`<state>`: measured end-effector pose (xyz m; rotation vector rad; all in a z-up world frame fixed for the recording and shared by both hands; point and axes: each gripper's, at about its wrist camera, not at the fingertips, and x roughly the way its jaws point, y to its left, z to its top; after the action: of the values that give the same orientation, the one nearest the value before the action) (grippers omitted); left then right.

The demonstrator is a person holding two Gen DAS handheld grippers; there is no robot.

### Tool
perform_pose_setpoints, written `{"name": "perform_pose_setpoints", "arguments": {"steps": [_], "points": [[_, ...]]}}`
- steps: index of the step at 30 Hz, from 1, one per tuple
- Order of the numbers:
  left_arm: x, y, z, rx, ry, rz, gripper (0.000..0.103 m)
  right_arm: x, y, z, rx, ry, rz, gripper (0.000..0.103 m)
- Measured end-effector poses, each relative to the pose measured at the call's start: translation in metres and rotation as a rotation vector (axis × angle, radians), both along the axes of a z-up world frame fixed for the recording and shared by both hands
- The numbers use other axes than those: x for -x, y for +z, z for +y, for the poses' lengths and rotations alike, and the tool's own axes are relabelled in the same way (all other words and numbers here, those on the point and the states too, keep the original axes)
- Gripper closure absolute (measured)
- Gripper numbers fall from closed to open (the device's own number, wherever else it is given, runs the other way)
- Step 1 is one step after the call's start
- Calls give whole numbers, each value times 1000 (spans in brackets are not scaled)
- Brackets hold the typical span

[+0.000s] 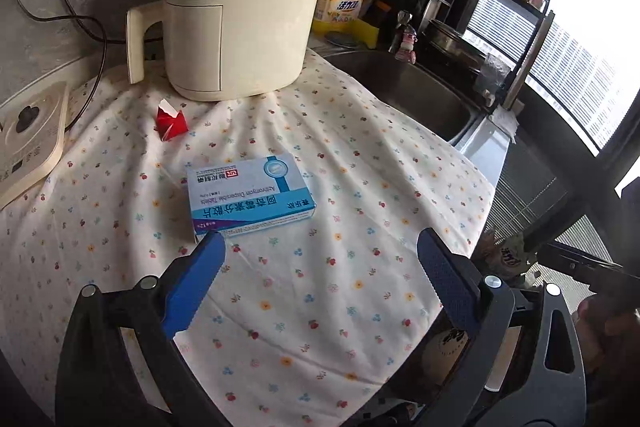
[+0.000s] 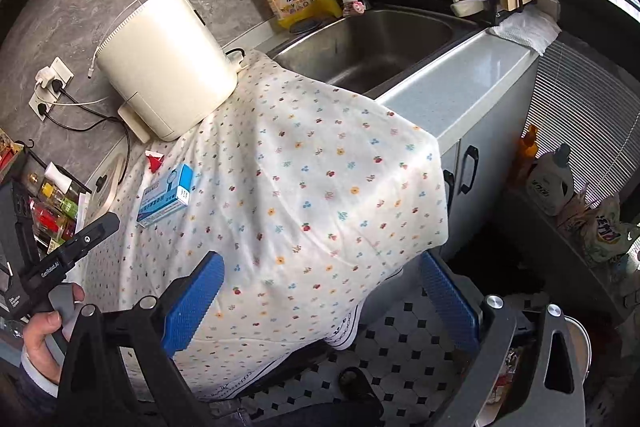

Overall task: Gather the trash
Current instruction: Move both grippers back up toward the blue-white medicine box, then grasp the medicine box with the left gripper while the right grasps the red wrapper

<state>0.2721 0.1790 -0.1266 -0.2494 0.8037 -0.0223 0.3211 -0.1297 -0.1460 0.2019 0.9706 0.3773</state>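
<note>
Left wrist view: left gripper [image 1: 318, 241] jaws wide apart, nothing between them, hovering over floral cloth [image 1: 360, 167]. Blue medicine box [image 1: 250, 197] lies flat at frame centre, just beyond the left fingertip, contact unclear. Red paper scrap [image 1: 172, 123] upper left of it, near cream appliance [image 1: 240, 7]. Right wrist view: right gripper [image 2: 320, 265] fully spread, empty, over the cloth's lower edge; box sits mid-left, well apart from it. Sink [image 2: 400, 27] upper centre.
</note>
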Motion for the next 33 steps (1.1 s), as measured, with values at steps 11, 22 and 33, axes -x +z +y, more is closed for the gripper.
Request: {"name": "perform_pose_setpoints", "arguments": {"steps": [11,22,33], "points": [[-48,-14,62,87,-18,-13,7,-11,1,42,79,-45,14,8],[-97,-43,67,124,-102,13,8,-9,0,43,141,-102,29,8],[-80,-59,52,141,-152,67,9,-10,0,49,135,-70,17,8]]}}
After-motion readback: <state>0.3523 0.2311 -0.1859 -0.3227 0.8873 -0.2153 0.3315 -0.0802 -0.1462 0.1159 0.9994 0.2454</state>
